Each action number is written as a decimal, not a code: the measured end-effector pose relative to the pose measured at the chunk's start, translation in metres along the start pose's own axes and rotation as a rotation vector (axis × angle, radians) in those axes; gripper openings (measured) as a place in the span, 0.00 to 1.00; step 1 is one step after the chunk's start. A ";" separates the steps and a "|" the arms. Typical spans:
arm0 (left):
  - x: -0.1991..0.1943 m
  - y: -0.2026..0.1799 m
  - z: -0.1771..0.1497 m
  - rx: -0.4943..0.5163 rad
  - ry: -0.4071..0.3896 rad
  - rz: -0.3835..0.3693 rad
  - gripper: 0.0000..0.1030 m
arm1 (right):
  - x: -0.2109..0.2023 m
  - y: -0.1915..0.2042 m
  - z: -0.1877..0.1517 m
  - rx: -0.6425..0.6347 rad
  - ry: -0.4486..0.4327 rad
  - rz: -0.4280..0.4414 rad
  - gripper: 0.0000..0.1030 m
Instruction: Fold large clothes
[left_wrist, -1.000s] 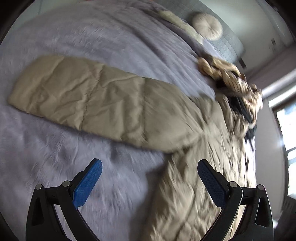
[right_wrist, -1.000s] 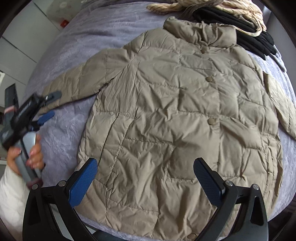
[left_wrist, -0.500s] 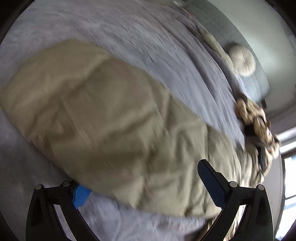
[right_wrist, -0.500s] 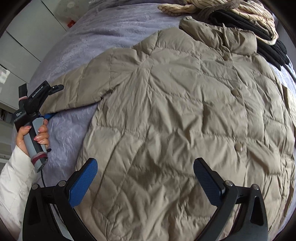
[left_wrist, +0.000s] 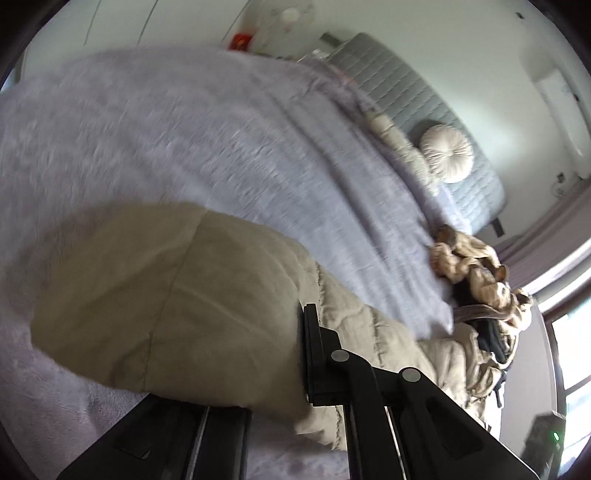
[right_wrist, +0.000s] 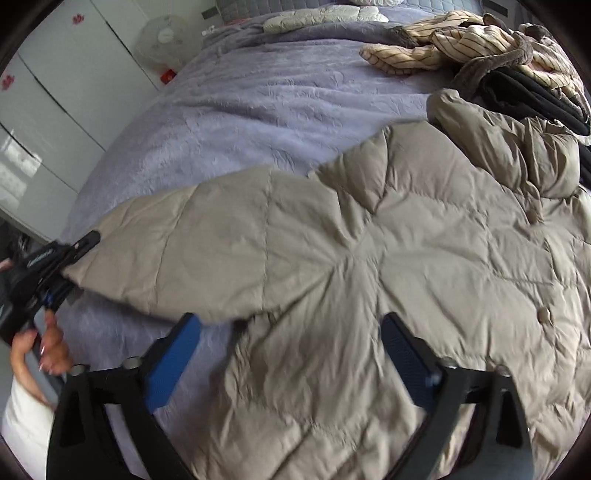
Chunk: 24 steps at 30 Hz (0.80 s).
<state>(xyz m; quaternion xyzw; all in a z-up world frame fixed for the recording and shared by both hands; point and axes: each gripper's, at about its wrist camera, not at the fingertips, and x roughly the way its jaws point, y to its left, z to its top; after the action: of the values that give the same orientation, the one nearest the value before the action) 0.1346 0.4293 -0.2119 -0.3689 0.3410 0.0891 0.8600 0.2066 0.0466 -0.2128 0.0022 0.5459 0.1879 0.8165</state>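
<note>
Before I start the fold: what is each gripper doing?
Left gripper: closed on the jacket's sleeve cuff.
Right gripper: open, holding nothing, jaws just been closing over the jacket.

White lettering is showing on the black body of the left gripper, seen at the left edge of the right wrist view, but it is too small and blurred to be read. Red marks are appearing on the white wardrobe doors in the same view; they are shapes, not legible characters. A red patch beyond the bed in the left wrist view is carrying no readable text. Nothing else is bearing any writing.
</note>
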 end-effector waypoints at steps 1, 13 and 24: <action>-0.002 -0.003 0.002 0.010 -0.003 -0.005 0.08 | 0.008 0.000 0.005 0.011 0.013 0.010 0.57; -0.015 -0.096 -0.016 0.197 -0.027 -0.049 0.08 | 0.095 -0.009 0.003 0.110 0.138 0.153 0.08; 0.006 -0.299 -0.106 0.655 0.058 -0.199 0.08 | 0.044 -0.084 -0.003 0.233 0.141 0.337 0.08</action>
<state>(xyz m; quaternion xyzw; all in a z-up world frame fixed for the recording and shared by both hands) 0.2047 0.1421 -0.0972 -0.1068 0.3381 -0.1198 0.9273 0.2446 -0.0180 -0.2708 0.1747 0.6115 0.2570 0.7276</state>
